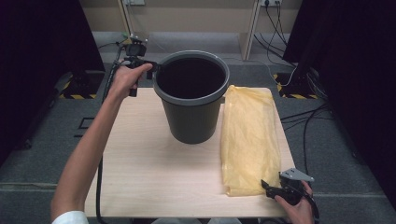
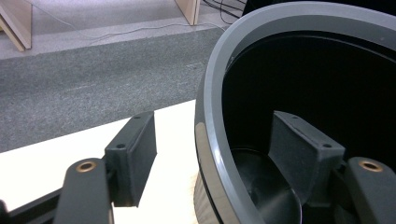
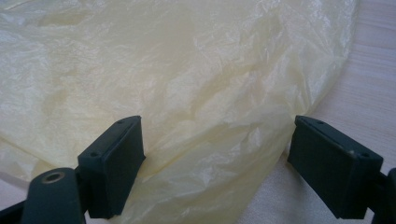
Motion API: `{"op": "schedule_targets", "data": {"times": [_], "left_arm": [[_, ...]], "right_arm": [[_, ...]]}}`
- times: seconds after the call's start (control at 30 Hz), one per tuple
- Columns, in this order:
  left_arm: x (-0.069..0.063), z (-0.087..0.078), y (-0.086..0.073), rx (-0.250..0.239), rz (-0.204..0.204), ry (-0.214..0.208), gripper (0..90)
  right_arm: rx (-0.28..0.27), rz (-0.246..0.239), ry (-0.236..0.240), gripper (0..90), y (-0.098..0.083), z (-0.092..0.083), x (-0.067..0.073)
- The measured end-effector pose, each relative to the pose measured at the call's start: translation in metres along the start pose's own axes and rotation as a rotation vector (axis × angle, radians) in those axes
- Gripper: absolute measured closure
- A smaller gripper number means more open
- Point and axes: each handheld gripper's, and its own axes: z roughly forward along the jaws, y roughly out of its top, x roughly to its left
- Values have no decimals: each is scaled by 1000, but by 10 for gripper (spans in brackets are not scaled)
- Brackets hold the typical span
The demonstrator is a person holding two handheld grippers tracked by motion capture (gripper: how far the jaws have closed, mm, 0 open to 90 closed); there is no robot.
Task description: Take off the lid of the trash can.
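Straddling the bin (image 2: 280, 56) rim, the left gripper (image 2: 224, 154) has one jaw inside and one outside, not yet pinching. The right gripper (image 3: 215, 163) gapes around the bag (image 3: 187, 84) at the table's (image 1: 154, 172) near right corner. Stiff and light, the bin suits a rim grip; the yellow bag is limp, slippery, best pinched at its edge. The grey bin stands mid-table near the far edge.
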Motion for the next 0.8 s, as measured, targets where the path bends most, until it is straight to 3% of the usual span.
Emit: {"op": "schedule_targets", "data": {"times": [0.37,0.5,0.63,0.7,0.8], "left_arm": [[-8,18,4,54,27,37,492],[-13,19,5,48,44,60,621],[-18,19,6,44,81,115,675],[-18,18,6,37,82,130,746],[-17,15,9,23,84,135,772]], "right_arm": [[-2,0,8,185,-1,0,-1],[-2,-1,11,186,-1,0,-2],[-7,-5,17,186,-1,0,-2],[-7,-4,19,186,-1,0,-1],[-5,-6,21,187,0,0,-1]]}}
